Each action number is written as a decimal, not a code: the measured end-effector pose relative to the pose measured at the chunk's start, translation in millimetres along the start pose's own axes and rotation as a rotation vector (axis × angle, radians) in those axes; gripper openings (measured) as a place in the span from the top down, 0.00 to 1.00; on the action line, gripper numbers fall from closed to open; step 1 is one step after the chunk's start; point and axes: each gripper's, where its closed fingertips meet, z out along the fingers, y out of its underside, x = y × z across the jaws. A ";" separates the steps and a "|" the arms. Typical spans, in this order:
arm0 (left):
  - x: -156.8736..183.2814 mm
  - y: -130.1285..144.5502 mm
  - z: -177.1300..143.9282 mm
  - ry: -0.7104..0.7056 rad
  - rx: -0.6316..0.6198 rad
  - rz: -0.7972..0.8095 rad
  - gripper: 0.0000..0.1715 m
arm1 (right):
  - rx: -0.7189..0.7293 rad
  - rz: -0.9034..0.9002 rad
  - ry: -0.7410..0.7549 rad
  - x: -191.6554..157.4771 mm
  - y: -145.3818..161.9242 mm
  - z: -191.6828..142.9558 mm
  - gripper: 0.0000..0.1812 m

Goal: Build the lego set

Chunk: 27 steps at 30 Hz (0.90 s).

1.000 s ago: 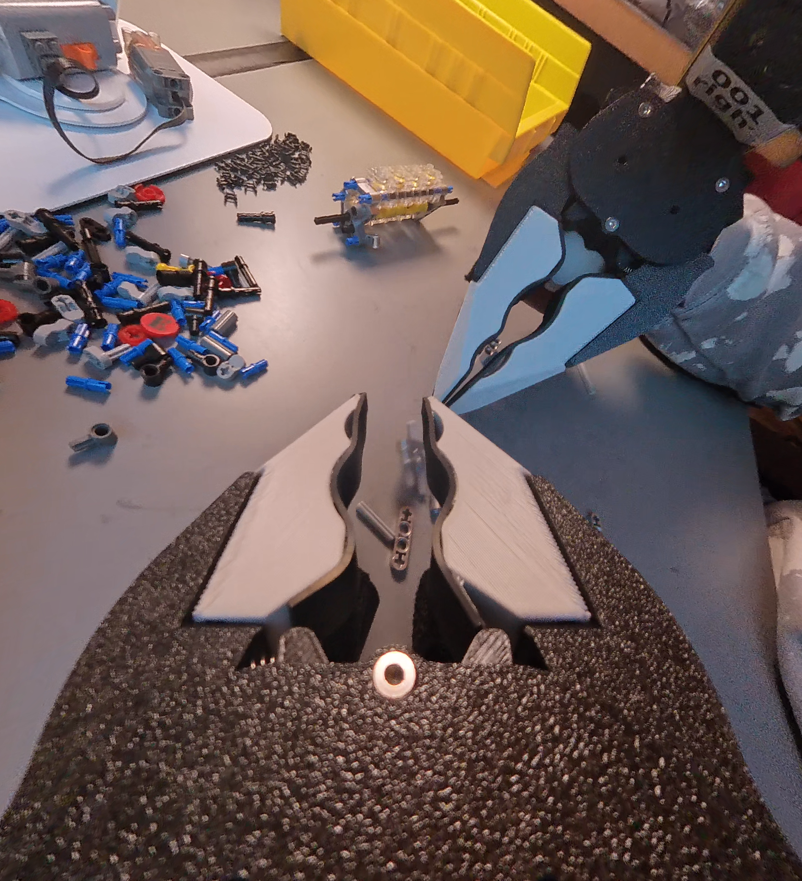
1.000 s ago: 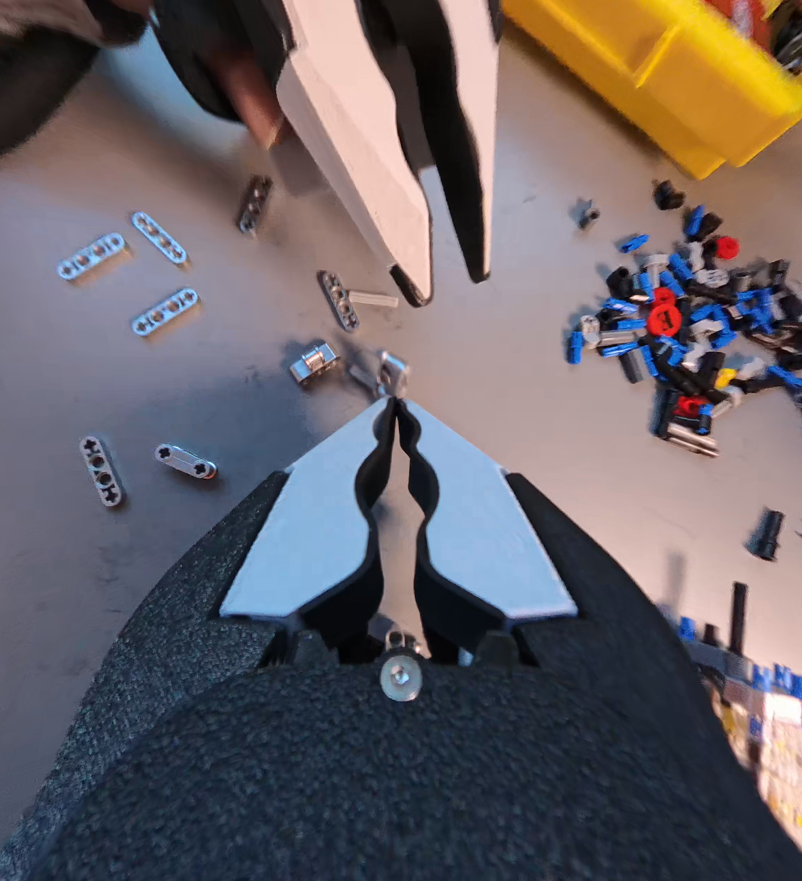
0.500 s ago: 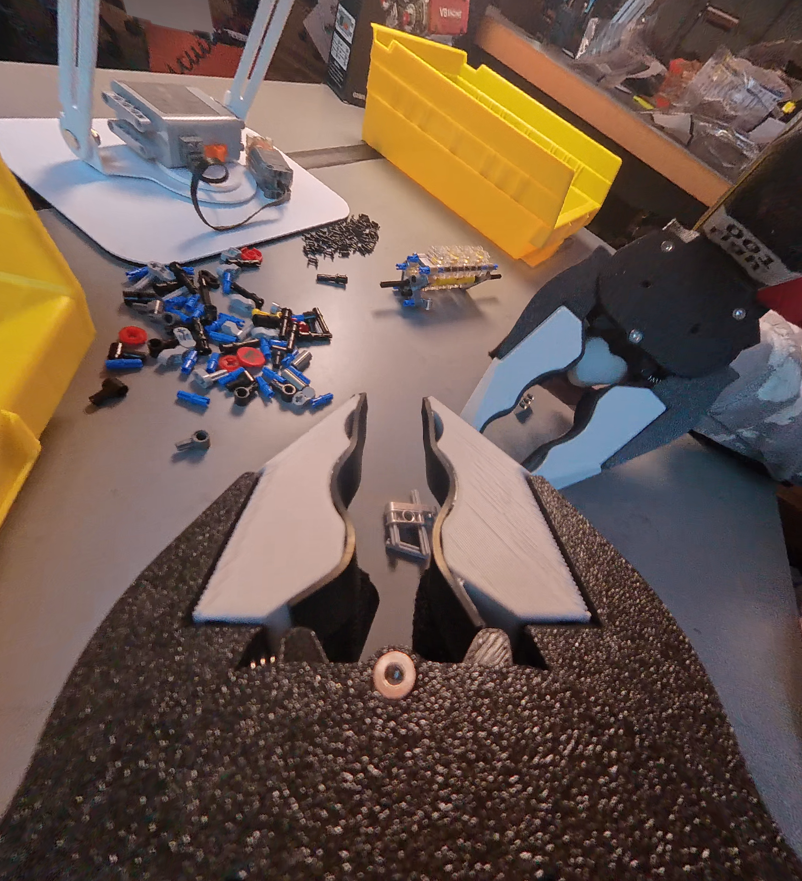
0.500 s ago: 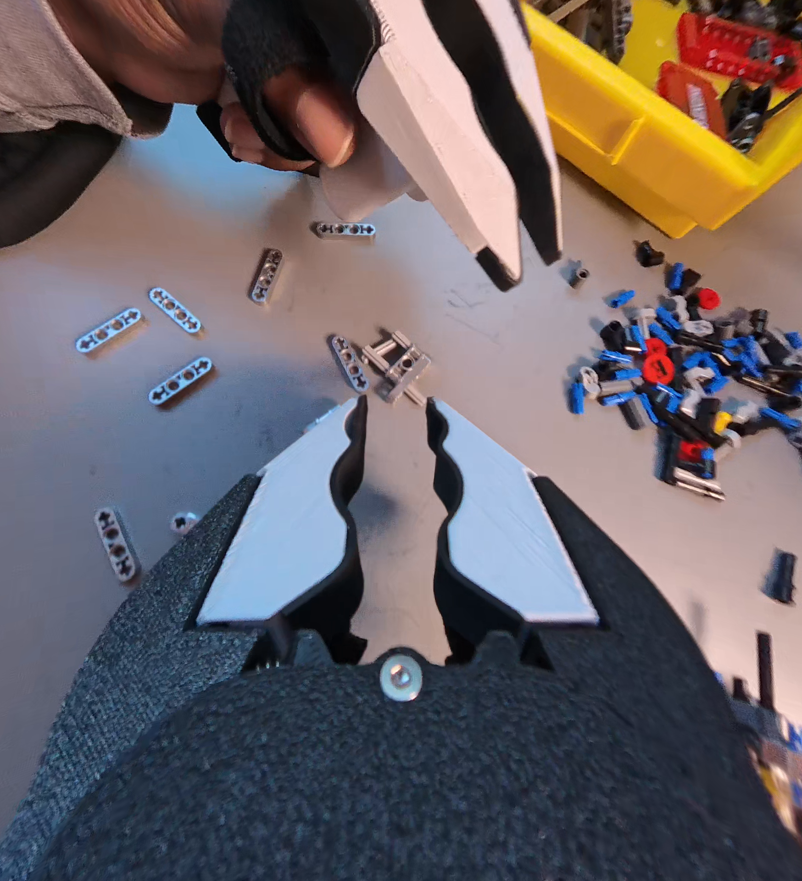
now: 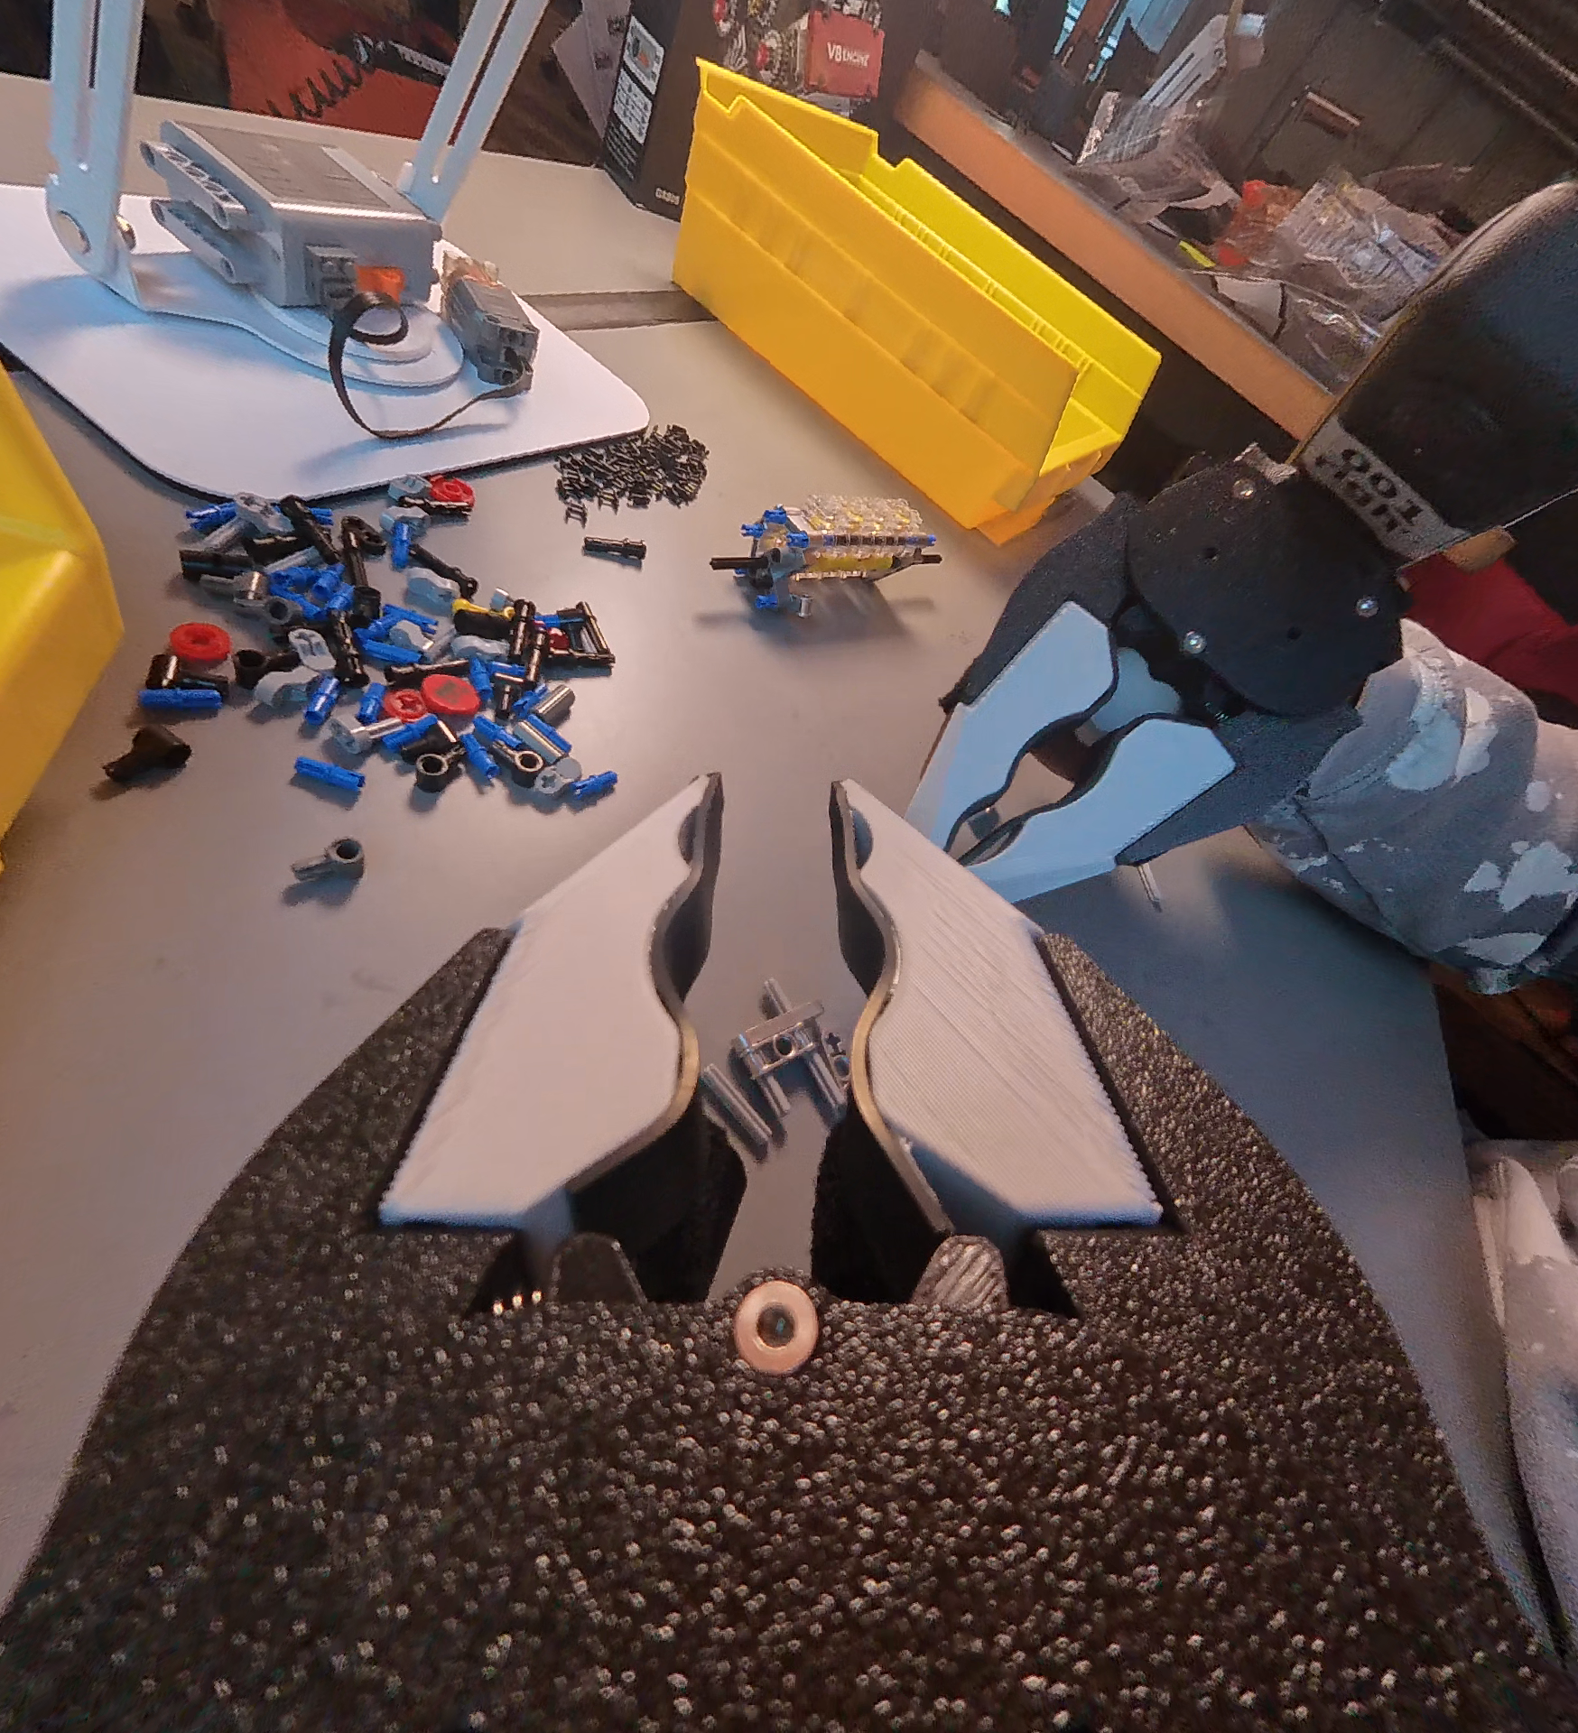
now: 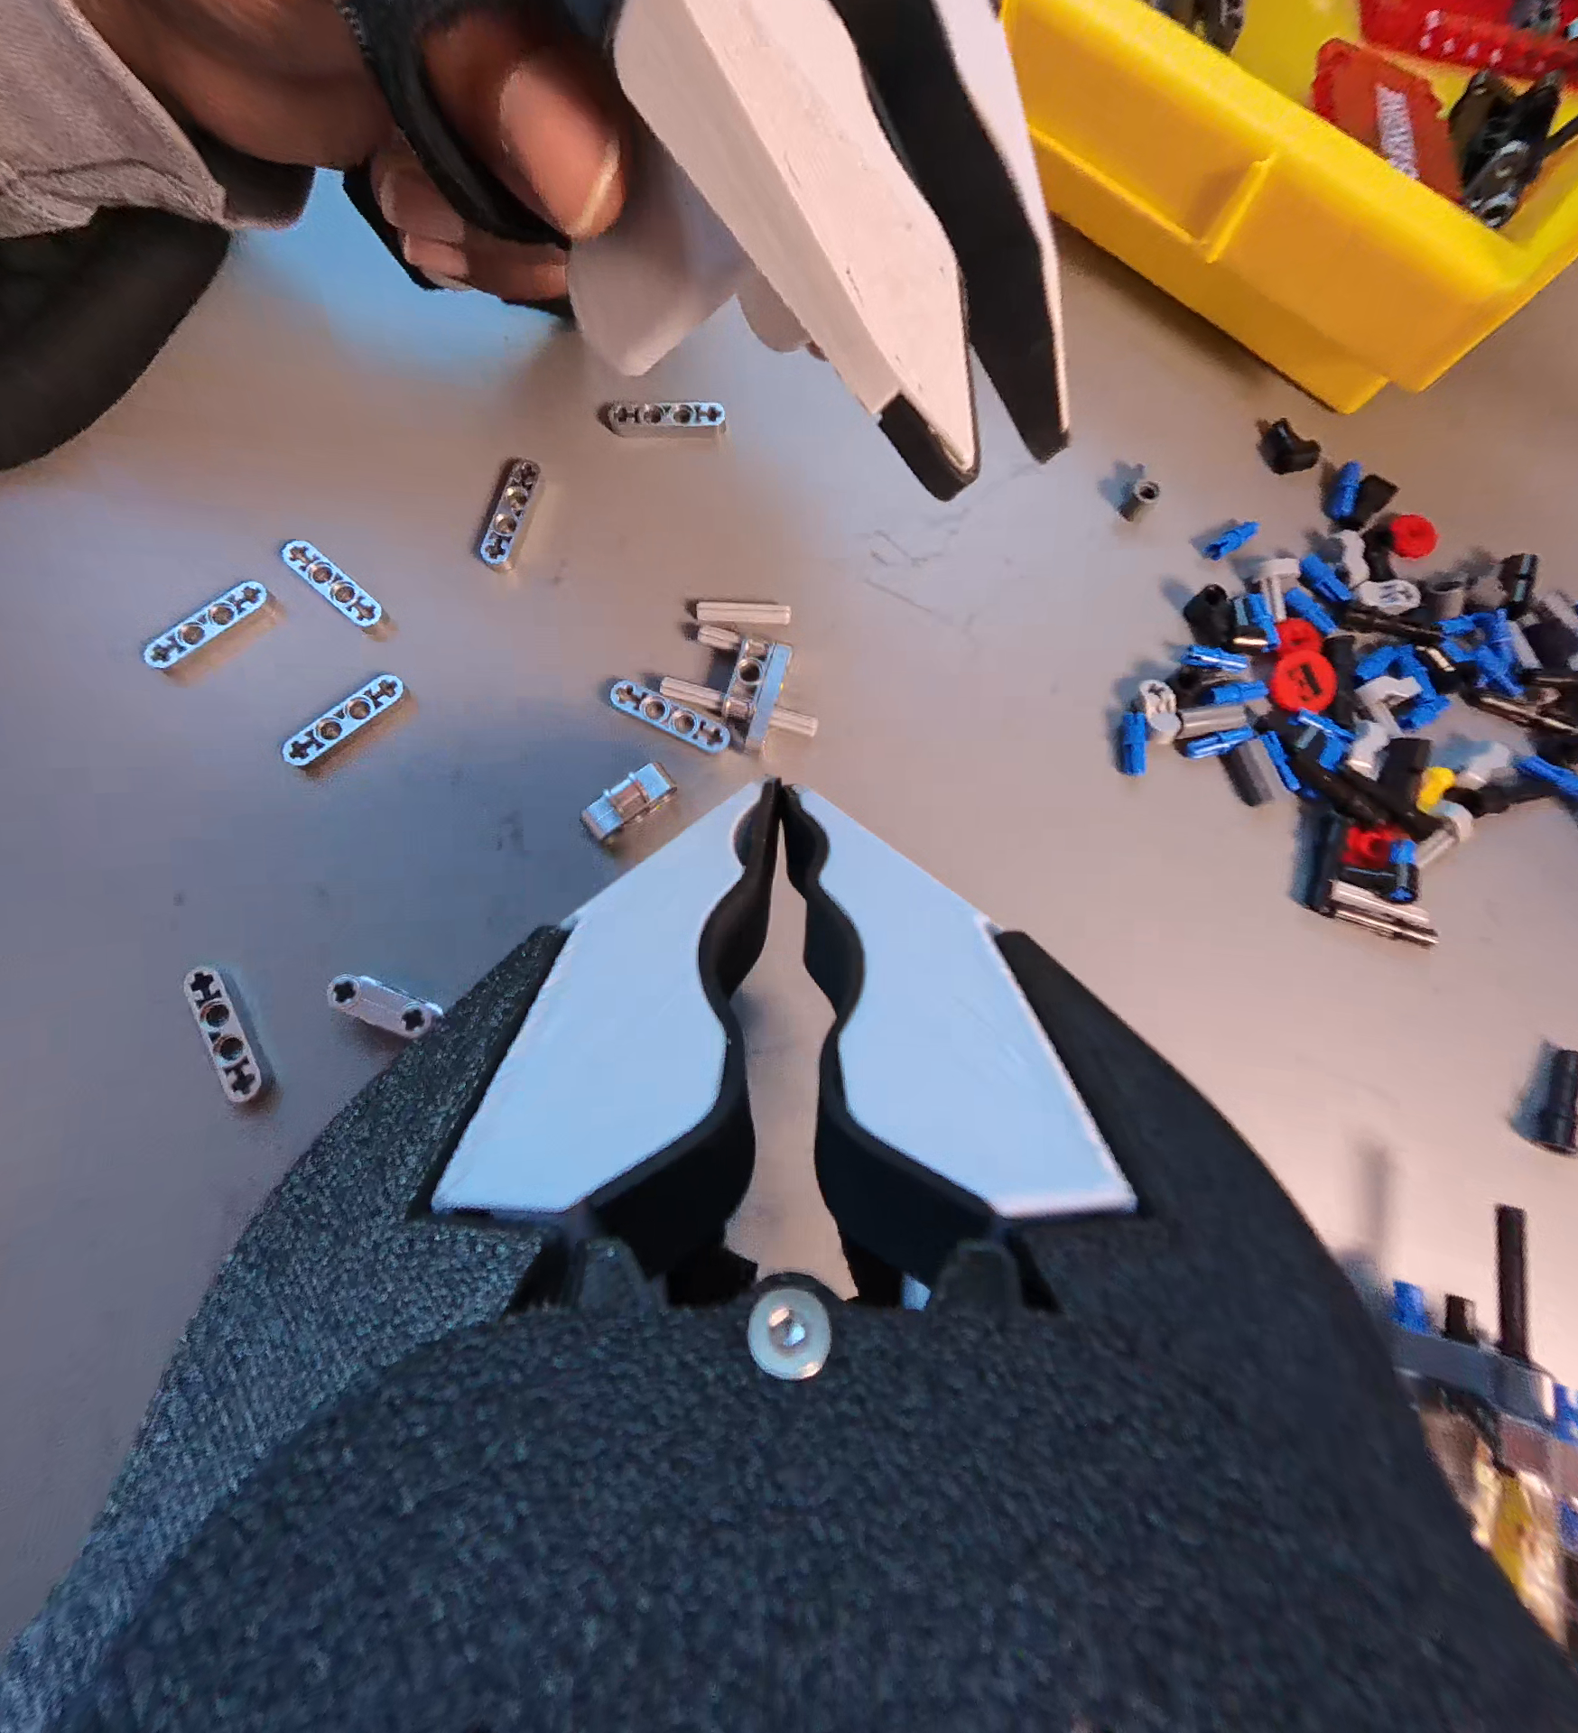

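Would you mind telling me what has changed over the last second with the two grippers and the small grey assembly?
The right gripper, shut on the grey connector assembly a second ago, opened, left it on the table, drew back and shut again, empty. The left gripper lifted away, jaws open throughout. The loose grey beams and the mixed pile of pins stayed put.

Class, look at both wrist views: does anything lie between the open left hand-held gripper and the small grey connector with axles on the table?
Nothing visible does. The left hand-held gripper hangs open above the grey connector, with bare table between.
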 end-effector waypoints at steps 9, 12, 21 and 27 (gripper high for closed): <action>-12.5 -3.0 -3.8 -0.051 0.025 0.000 0.88 | -0.087 0.045 -0.078 -13.5 -15.5 37.5 0.84; -11.9 -5.1 -5.9 -0.052 0.030 0.007 0.88 | -0.150 0.017 -0.035 -9.3 -10.2 43.8 0.95; 3.9 -11.8 -6.5 0.027 0.071 -0.010 0.88 | 0.072 -0.025 0.051 2.1 -27.9 8.1 0.95; 57.5 -34.6 -10.2 0.301 0.236 -0.088 0.84 | 0.398 -0.210 0.304 8.4 -60.3 -66.3 0.95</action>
